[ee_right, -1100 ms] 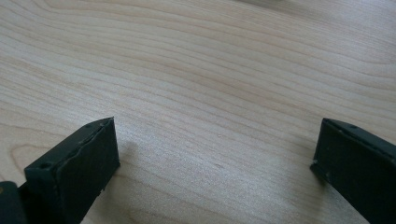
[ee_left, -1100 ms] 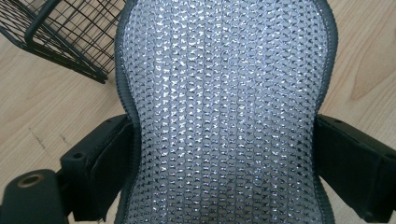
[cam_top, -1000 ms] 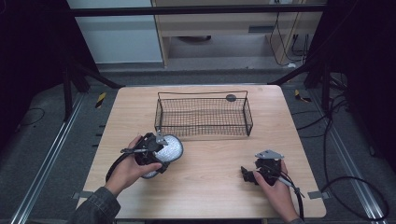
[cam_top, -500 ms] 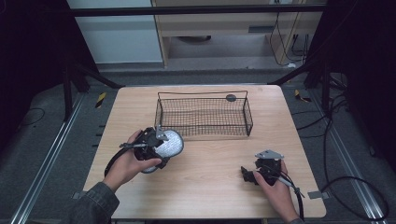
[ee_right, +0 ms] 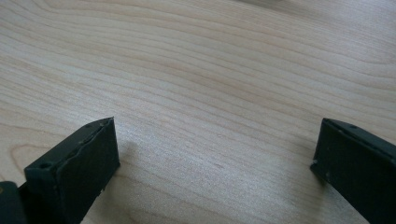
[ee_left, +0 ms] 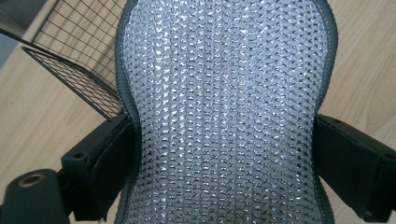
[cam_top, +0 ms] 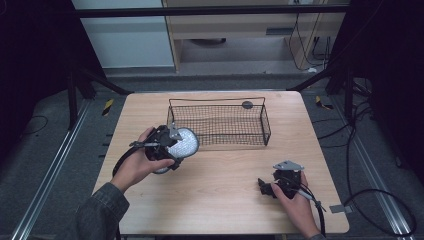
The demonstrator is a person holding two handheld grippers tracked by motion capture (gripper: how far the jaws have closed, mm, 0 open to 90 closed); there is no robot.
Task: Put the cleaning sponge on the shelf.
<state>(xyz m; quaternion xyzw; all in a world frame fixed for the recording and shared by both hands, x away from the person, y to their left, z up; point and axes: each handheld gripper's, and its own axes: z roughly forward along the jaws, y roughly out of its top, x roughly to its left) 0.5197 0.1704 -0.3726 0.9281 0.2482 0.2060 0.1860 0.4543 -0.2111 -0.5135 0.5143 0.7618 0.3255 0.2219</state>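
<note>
At 9 o'clock on the bench (cam_top: 225, 175), the left tool (cam_top: 172, 145) pinches a silvery mesh pad (cam_top: 181, 142) by its sides, just beside the wire basket (cam_top: 220, 122). At 4 o'clock, the right tool (cam_top: 265, 187) rests with jaws spread wide, gripping nothing.

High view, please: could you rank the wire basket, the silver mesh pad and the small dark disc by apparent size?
1. Wire basket
2. Silver mesh pad, held nearer the camera
3. Small dark disc
</note>
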